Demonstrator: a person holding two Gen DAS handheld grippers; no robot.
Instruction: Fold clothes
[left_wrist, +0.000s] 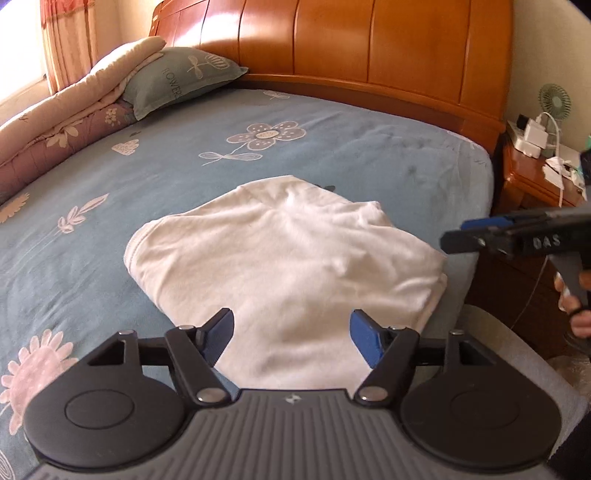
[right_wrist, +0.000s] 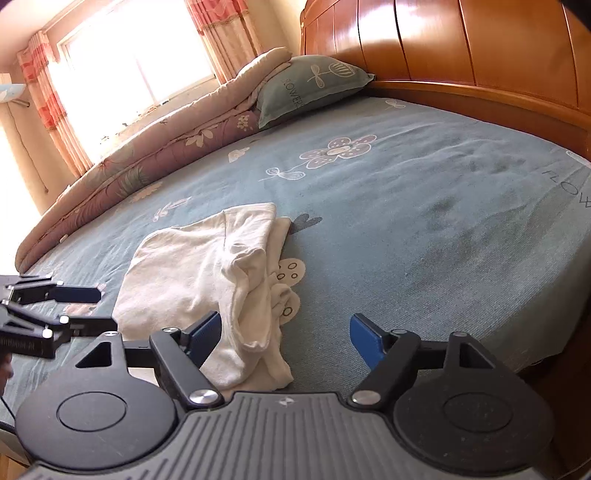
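A white garment (left_wrist: 284, 266), folded into a rough rectangular bundle, lies on the blue flower-printed bed sheet (left_wrist: 332, 155) at the near edge of the bed, filling the centre of the left wrist view. In the right wrist view the same bundle sits left of centre, with its layered edges and a loose fold hanging toward the bottom of the frame.

The left gripper (left_wrist: 291, 338) occupies the lower middle of its own view. Its blue-padded jaws stand well apart above the near edge of the garment, and nothing is pinched between them. In the right wrist view this gripper appears at the left edge, jaws spread, just beside the bundle.

The right gripper (right_wrist: 284, 334) sits at the bottom of its own view, its jaws likewise spread wide. The left pad overlaps the near corner of the garment, while the right pad is over bare sheet; the pads do not press on the cloth. In the left wrist view it enters from the right edge, with a hand (left_wrist: 576, 299) on its handle.

At the upper left of both views a rolled quilt (left_wrist: 74, 114) lies along the far side, with a grey-green pillow (left_wrist: 181, 77) against the wooden headboard (left_wrist: 369, 44). A wooden nightstand (left_wrist: 532, 181) with a small green fan (left_wrist: 554, 99) stands at the right in the left wrist view. A curtained window (right_wrist: 122, 55) glows at the upper left in the right wrist view.
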